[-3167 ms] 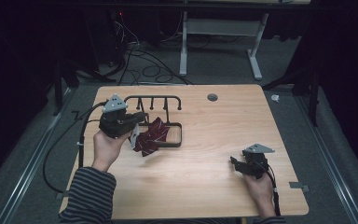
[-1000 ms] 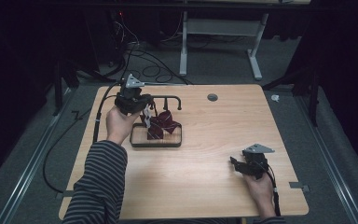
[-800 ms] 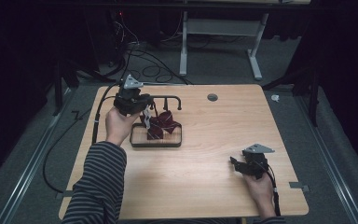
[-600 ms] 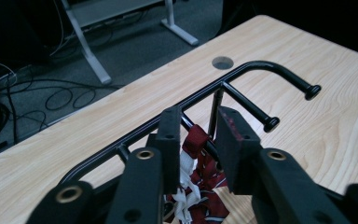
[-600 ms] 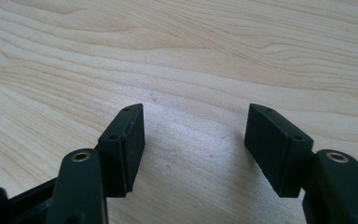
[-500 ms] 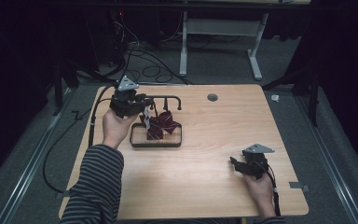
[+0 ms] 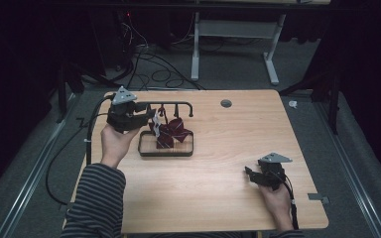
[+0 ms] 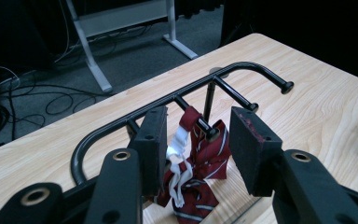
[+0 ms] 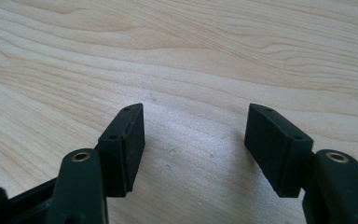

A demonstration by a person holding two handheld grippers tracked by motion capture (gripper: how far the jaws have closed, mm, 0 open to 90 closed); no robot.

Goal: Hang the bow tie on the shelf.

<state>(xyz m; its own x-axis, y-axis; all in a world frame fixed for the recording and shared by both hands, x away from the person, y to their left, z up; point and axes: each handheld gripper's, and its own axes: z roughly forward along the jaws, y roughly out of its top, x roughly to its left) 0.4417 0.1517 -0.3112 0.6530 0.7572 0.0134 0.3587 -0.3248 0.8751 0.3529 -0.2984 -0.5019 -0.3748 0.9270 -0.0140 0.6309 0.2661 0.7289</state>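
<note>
My left tool [image 7: 148, 119] is up at the far left of the bench [image 7: 218, 198], its jaws spread wide and holding nothing. In the left gripper view I see a dark red striped tie [image 8: 205, 154] with a white strap [image 8: 177, 154] hanging on one of the short pegs of a black rack [image 8: 186, 93], in the gap between my two jaws; I cannot tell whether either pad touches the cloth. From the high view, the tie [image 7: 171, 134] droops from the rack [image 7: 171, 105] over the rack's oval base [image 7: 166, 151], just beside the left tool. My left hand [image 7: 115, 141] grips the tool from below, and a striped sleeve [image 7: 96, 198] runs back to the bench's near edge. My right tool [image 7: 250, 174] sits low on the near right of the bench, well apart from the rack. In the right gripper view its jaws stand wide over bare wood [image 9: 191, 60], with nothing between them.
</note>
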